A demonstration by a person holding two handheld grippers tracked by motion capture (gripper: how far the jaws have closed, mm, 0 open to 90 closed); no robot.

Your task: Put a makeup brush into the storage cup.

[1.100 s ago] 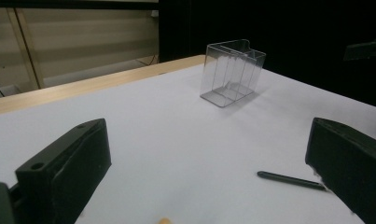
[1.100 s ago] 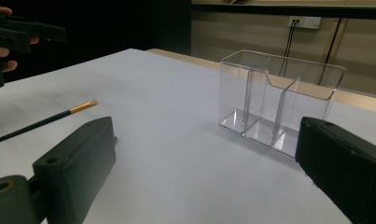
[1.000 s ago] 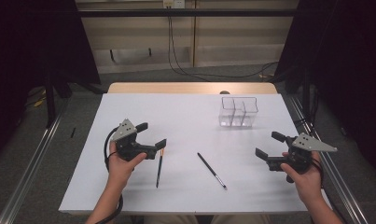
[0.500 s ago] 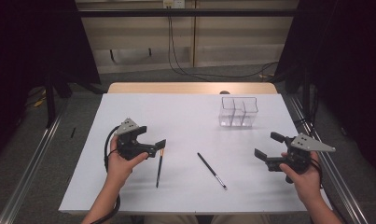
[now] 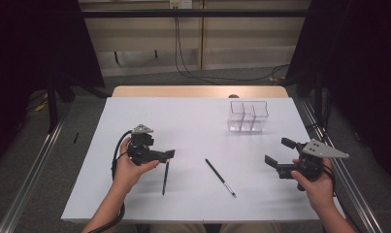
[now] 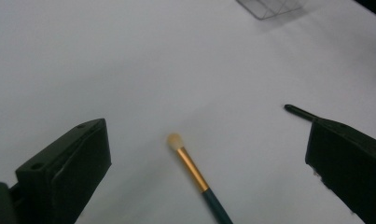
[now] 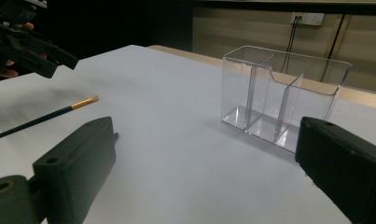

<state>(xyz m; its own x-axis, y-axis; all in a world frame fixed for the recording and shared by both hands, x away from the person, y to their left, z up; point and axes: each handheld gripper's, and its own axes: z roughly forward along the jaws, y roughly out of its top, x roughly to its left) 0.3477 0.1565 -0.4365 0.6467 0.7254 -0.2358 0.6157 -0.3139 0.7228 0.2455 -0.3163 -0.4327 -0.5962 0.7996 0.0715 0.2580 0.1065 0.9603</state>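
A dark green brush (image 5: 165,177) with a gold ferrule and cream tip (image 6: 175,139) lies on the white table (image 5: 193,121), handle toward the person. My left gripper (image 5: 164,154) hovers over its tip end. In the left gripper view the gripper (image 6: 206,136) is open, and the brush head lies between the wide jaws. A thin black brush (image 5: 220,177) lies slantwise to the right; its end (image 6: 297,112) shows by the right jaw. My right gripper (image 5: 279,153) is held open at the right, facing a clear three-compartment organizer (image 7: 283,93) that holds nothing.
The organizer (image 5: 248,116) stands at the back right of the table. The white sheet ends near the person at the front edge (image 5: 198,216). Metal rails (image 5: 33,174) run along both sides, with dark floor and cables behind.
My left gripper has tipped down and shifted slightly right and nearer, over the green brush's head. The right gripper and both brushes have barely moved.
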